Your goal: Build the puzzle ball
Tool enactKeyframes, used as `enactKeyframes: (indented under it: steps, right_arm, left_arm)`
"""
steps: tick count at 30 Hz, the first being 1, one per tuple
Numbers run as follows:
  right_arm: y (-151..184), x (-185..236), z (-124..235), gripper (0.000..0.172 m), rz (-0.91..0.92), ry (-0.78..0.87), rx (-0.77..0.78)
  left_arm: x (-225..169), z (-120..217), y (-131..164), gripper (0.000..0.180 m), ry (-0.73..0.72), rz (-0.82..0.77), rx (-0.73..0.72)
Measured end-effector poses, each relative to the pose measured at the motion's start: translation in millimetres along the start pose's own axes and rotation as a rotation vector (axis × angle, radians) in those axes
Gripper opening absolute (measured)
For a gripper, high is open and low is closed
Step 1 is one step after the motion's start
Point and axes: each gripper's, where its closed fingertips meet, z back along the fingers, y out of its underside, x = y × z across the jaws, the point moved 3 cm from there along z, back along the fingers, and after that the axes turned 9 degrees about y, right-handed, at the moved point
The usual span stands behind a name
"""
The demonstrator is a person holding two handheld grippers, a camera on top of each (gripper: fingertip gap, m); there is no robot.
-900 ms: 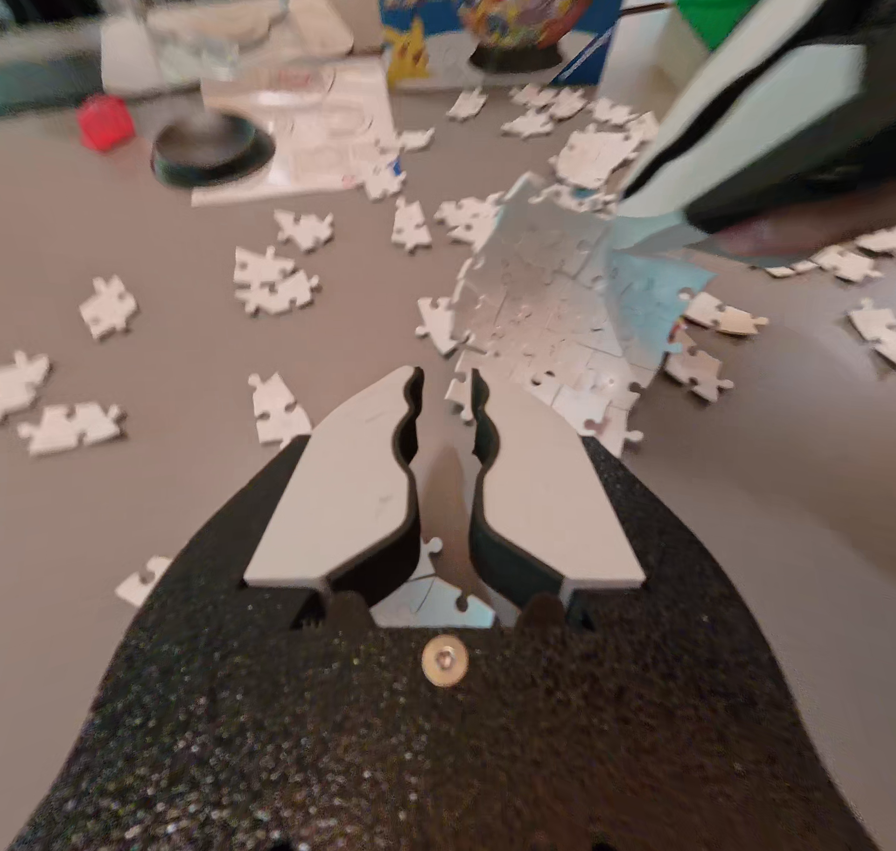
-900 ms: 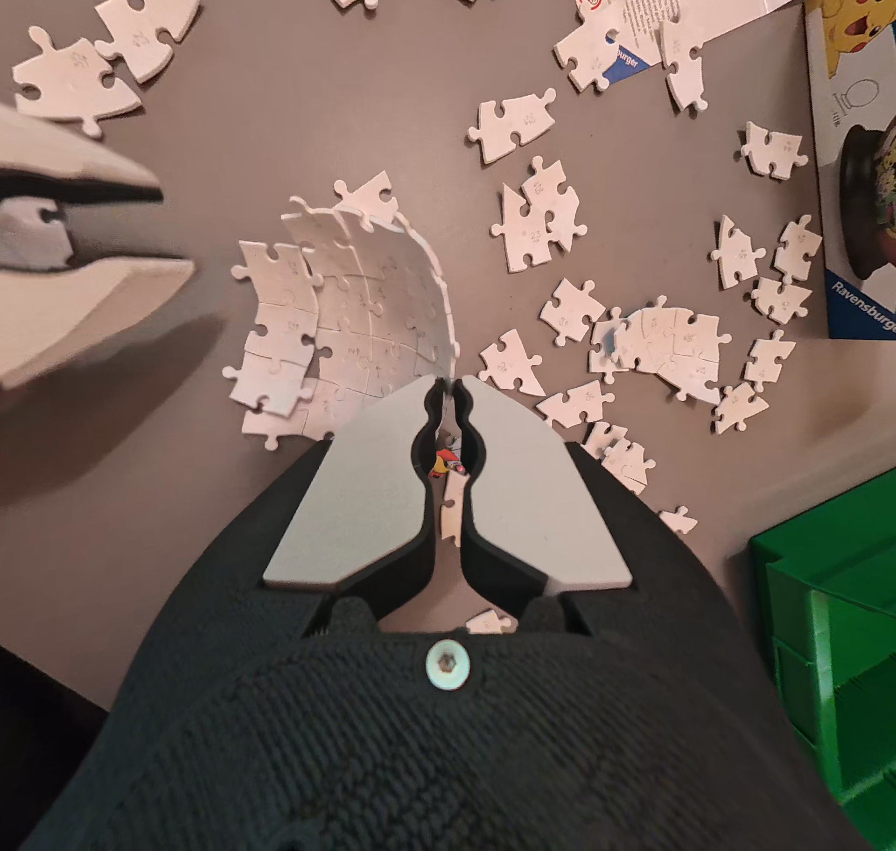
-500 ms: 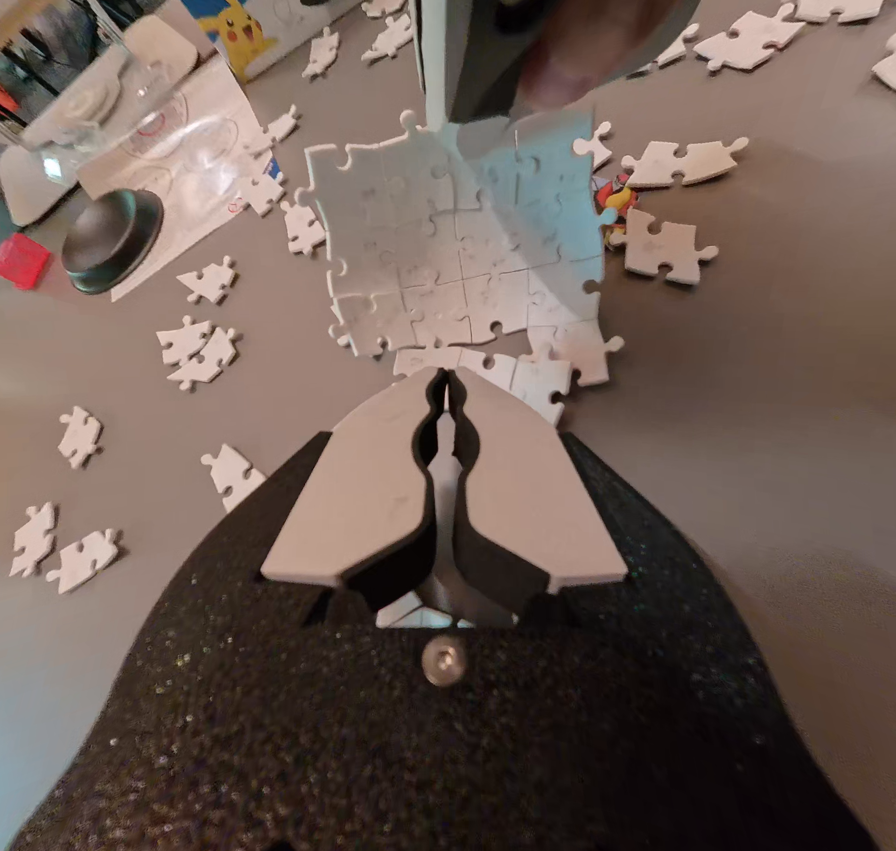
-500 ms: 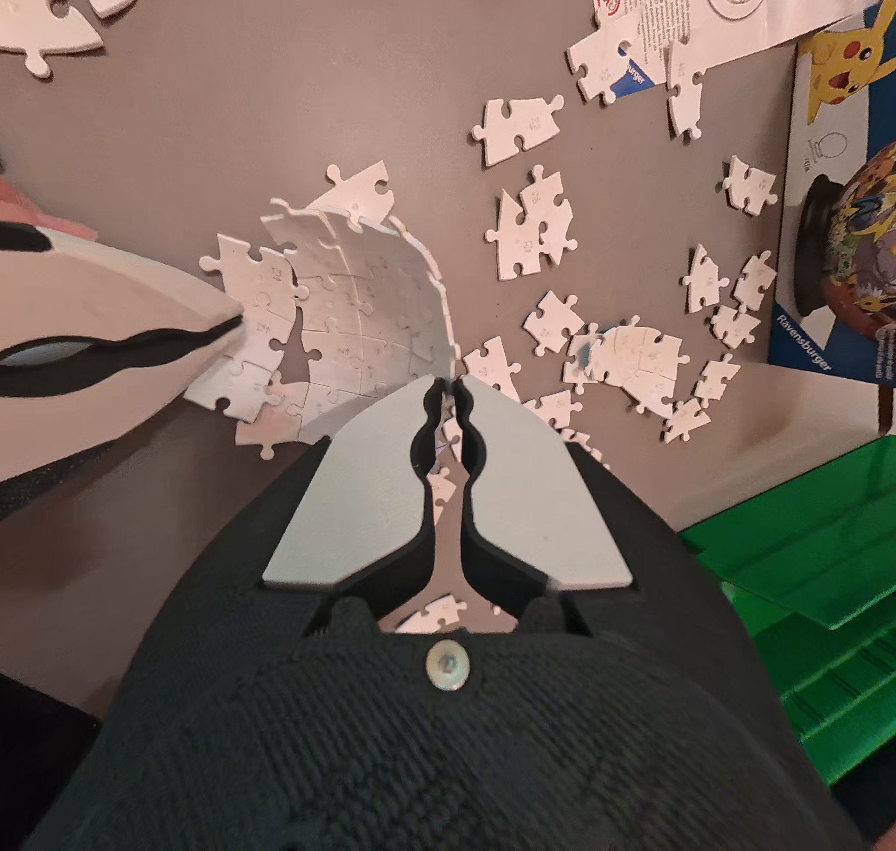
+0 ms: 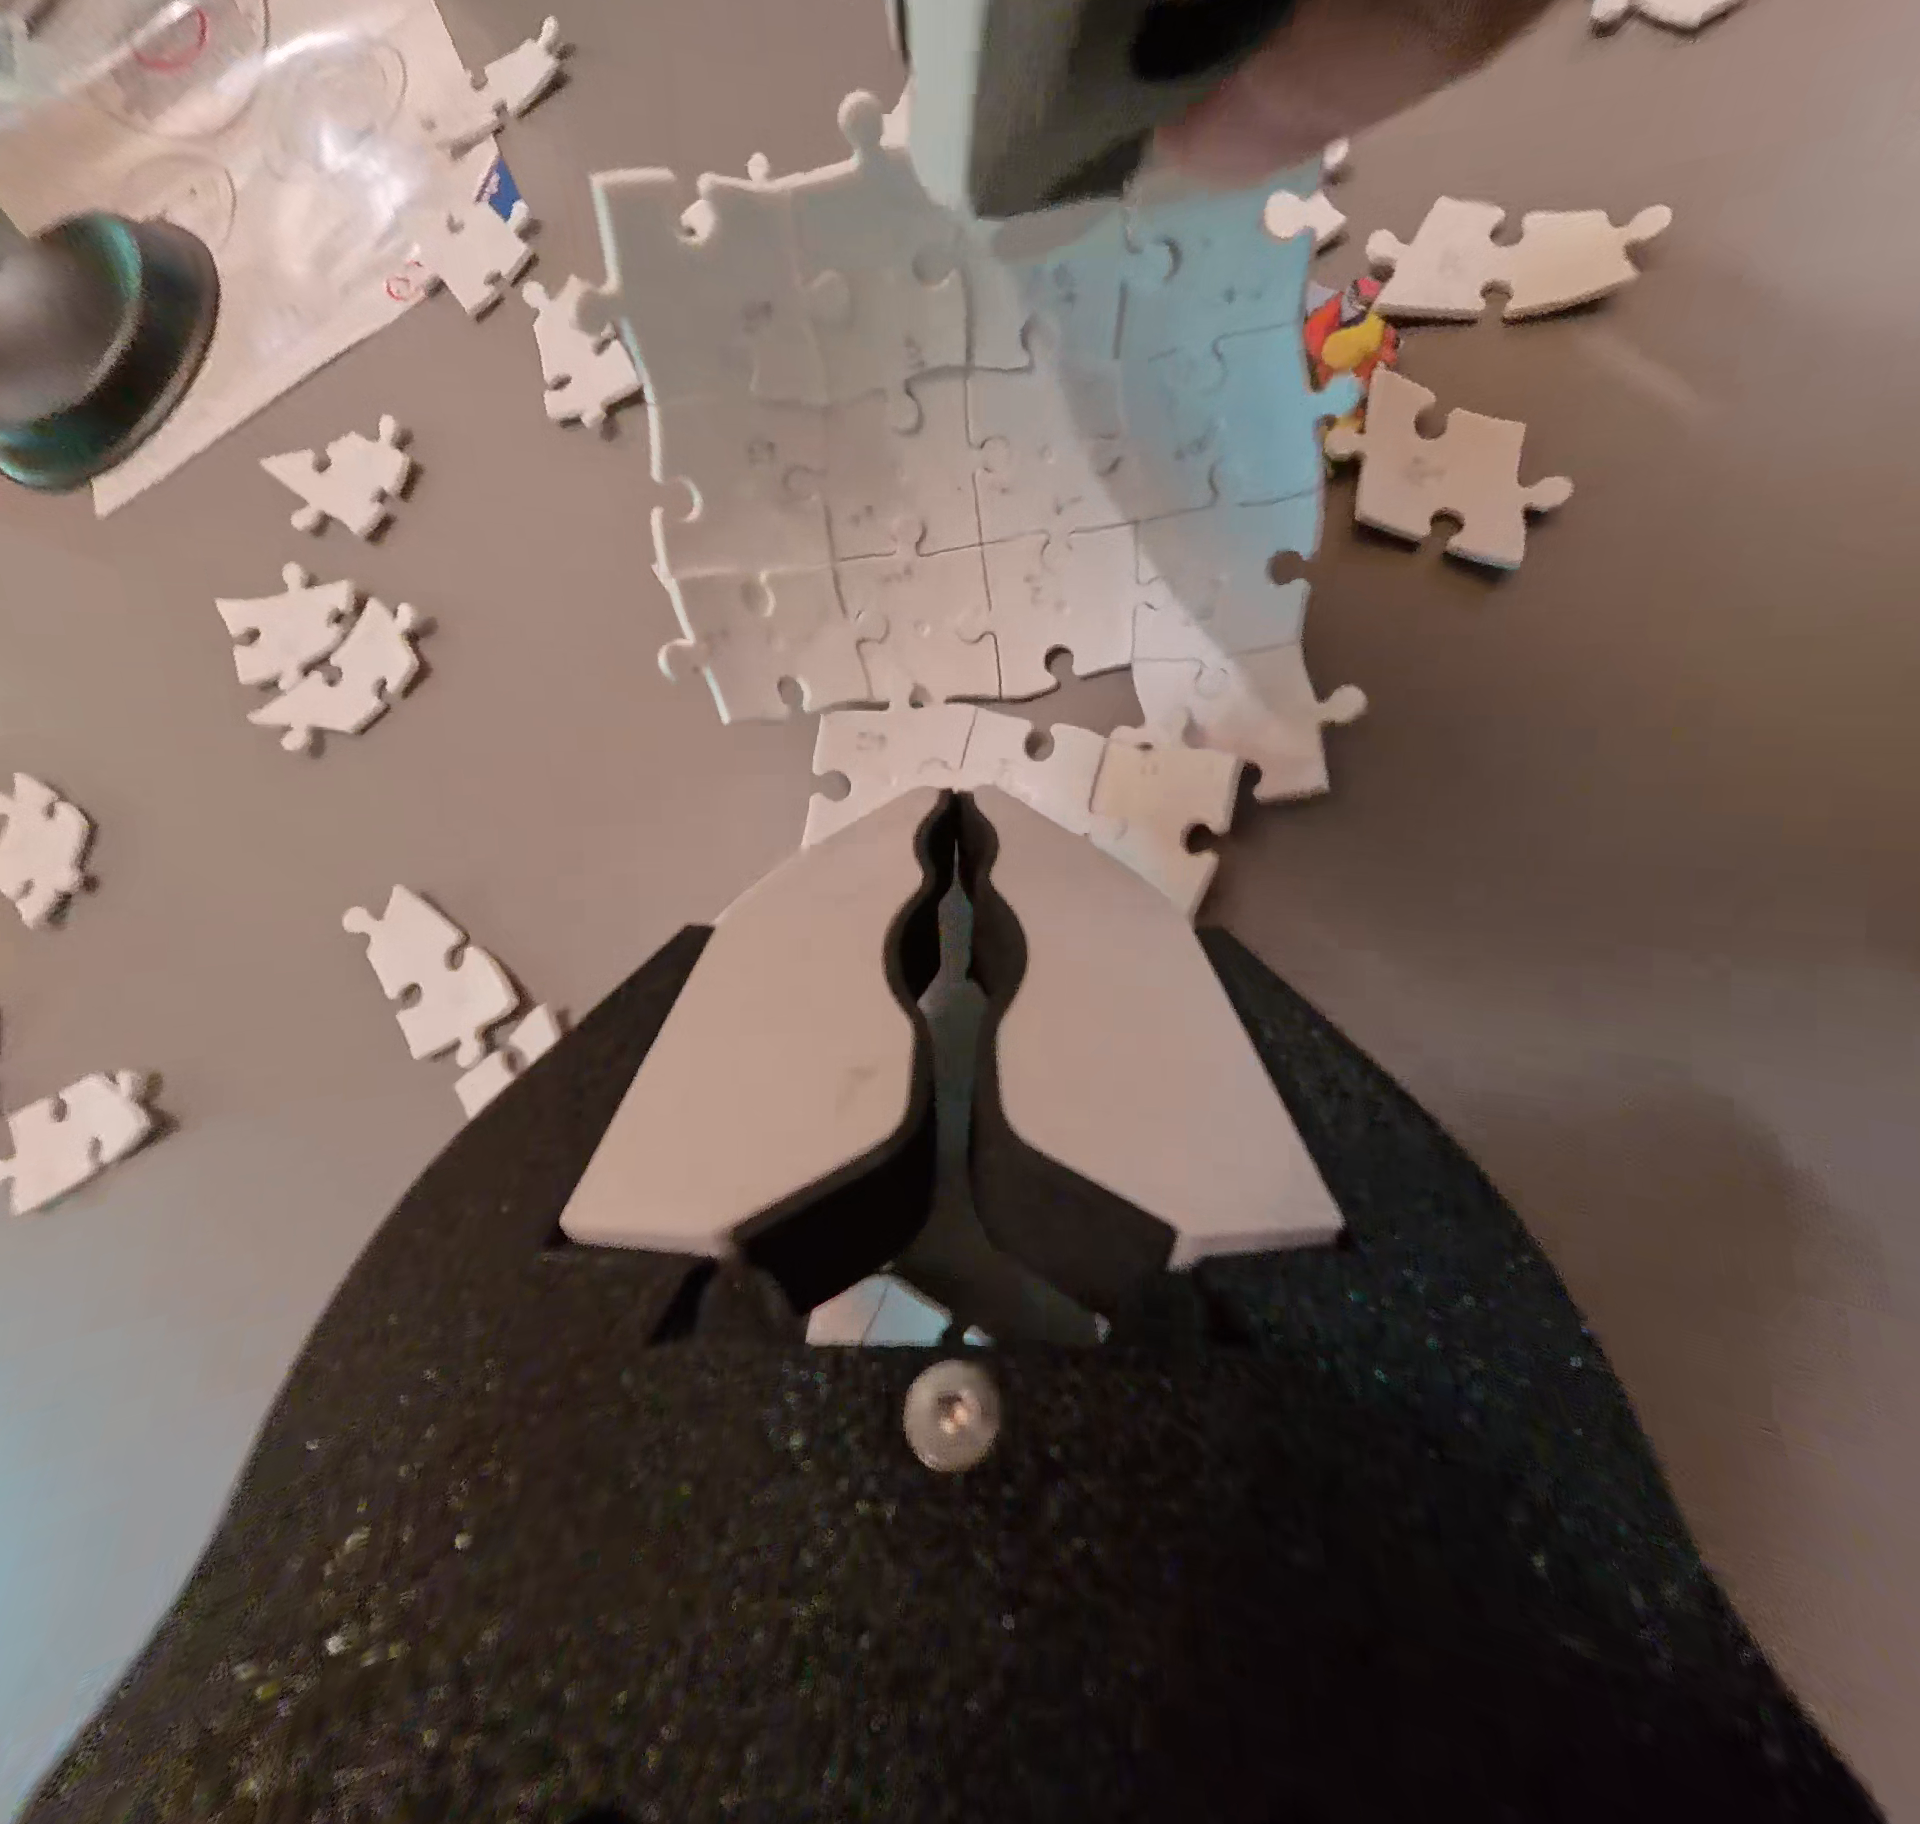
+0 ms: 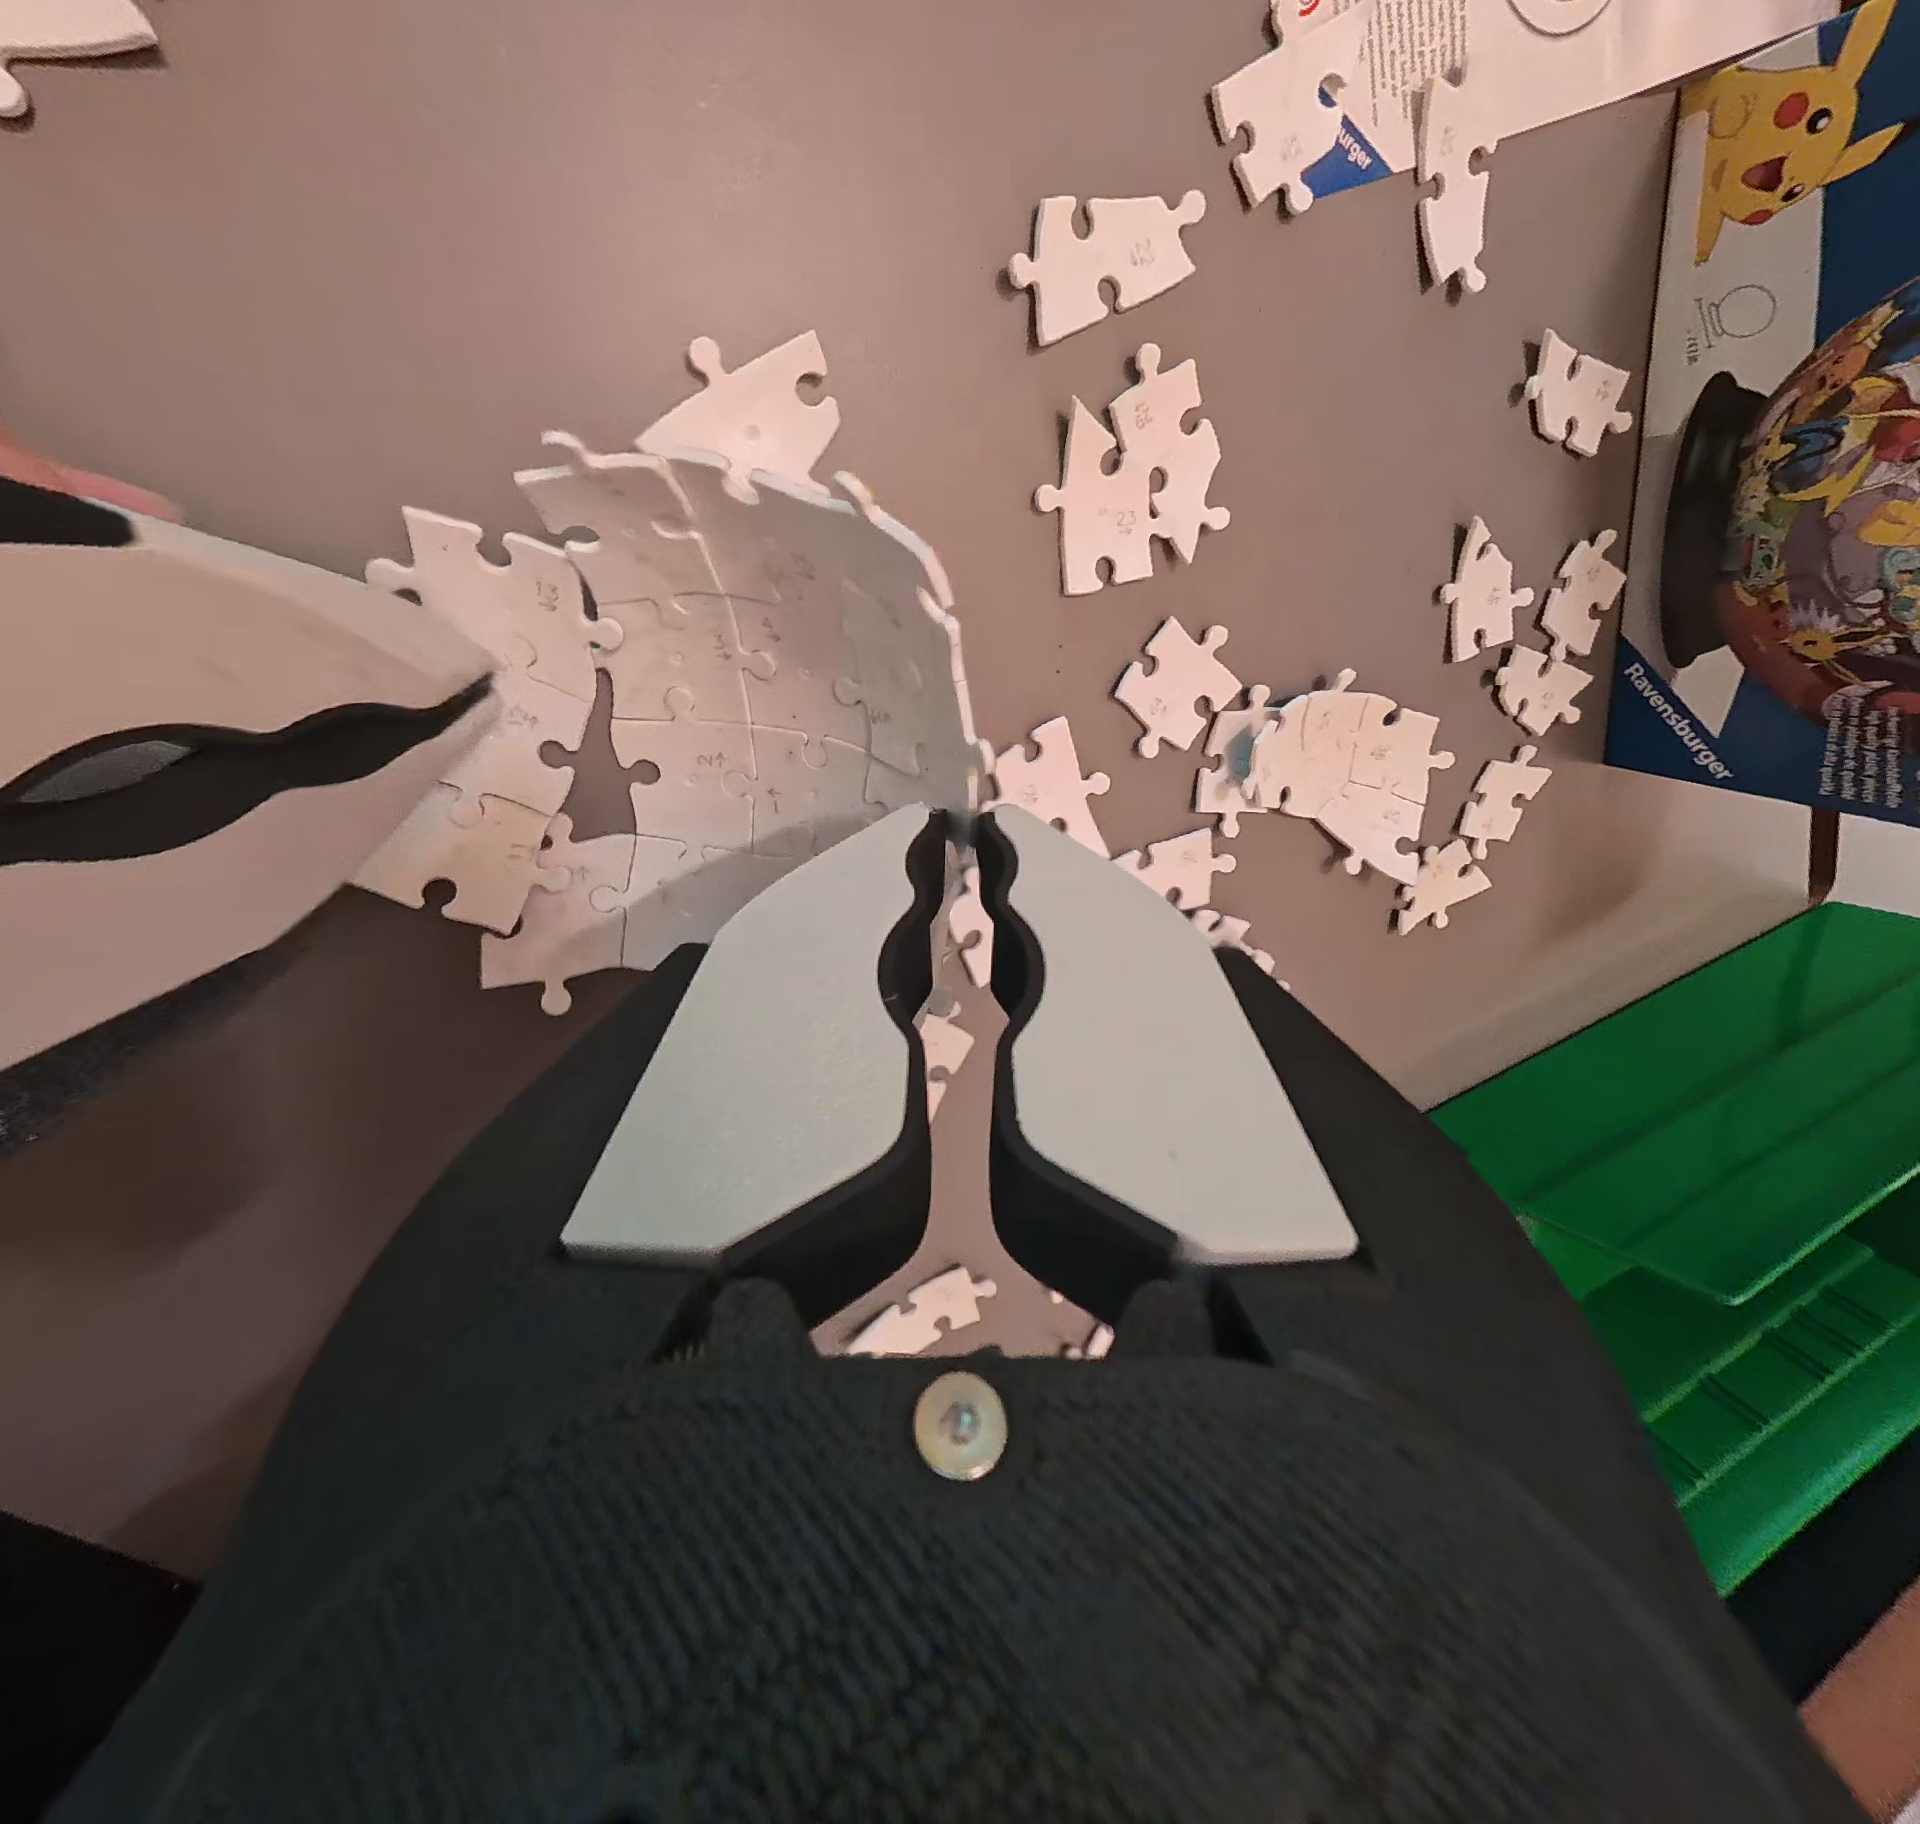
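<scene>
Left gripper: gripping the near edge of the curved puzzle section (image 5: 966,486); left gripper (image 5: 956,806) with white fingers (image 5: 831,1026) drawn together on a joined strip of pieces at that edge.
Right gripper: pinching the opposite, far rim of the same section; right gripper (image 6: 964,824) with fingertips narrowly apart and the thin rim seen edge-on between them.
Puzzle section: held up off the grey table (image 5: 1610,839) between the two grippers, blank white backs facing the cameras, bowed like part of a shell, one piece-shaped hole near the left gripper's side.
Near surroundings: lying all around on the table, loose white puzzle pieces (image 5: 322,662), singly and in small joined clusters; one colourful piece (image 5: 1351,340) just beyond the section's right edge.
Farther left: standing on a printed paper sheet (image 5: 343,247), a dark round stand (image 5: 94,351), with clear plastic shapes beside it.
Far right, right wrist view: lying flat, a blue puzzle box (image 6: 1787,424); closer in, green plastic trays (image 6: 1714,1203) at the table's edge.
</scene>
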Motion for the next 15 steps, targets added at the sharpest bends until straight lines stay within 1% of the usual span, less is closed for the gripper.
enactKeyframes:
  steps: [3, 5, 8, 13, 15]
  right_arm:
    - [0, 3, 1, 0.006, -0.008, -0.018, -0.009]
    - [1, 3, 1, 0.006, -0.012, -0.025, -0.007]
    - [3, 2, 2, 0.006, -0.014, -0.026, -0.005]
    - [3, 2, 2, 0.006, -0.004, -0.024, -0.009]
    - [3, 2, 2, 0.006, -0.003, -0.026, -0.007]
  left_arm:
    - [-6, -2, -2, 0.0, 0.085, 0.062, -0.016]
    - [-6, 0, -5, 0.01, 0.107, 0.066, -0.044]
    - [-17, 11, -11, 0.026, 0.22, -0.003, -0.128]
    - [-19, 29, -13, 0.027, 0.327, -0.13, -0.177]
    - [-15, 31, -7, 0.026, 0.329, -0.211, -0.136]
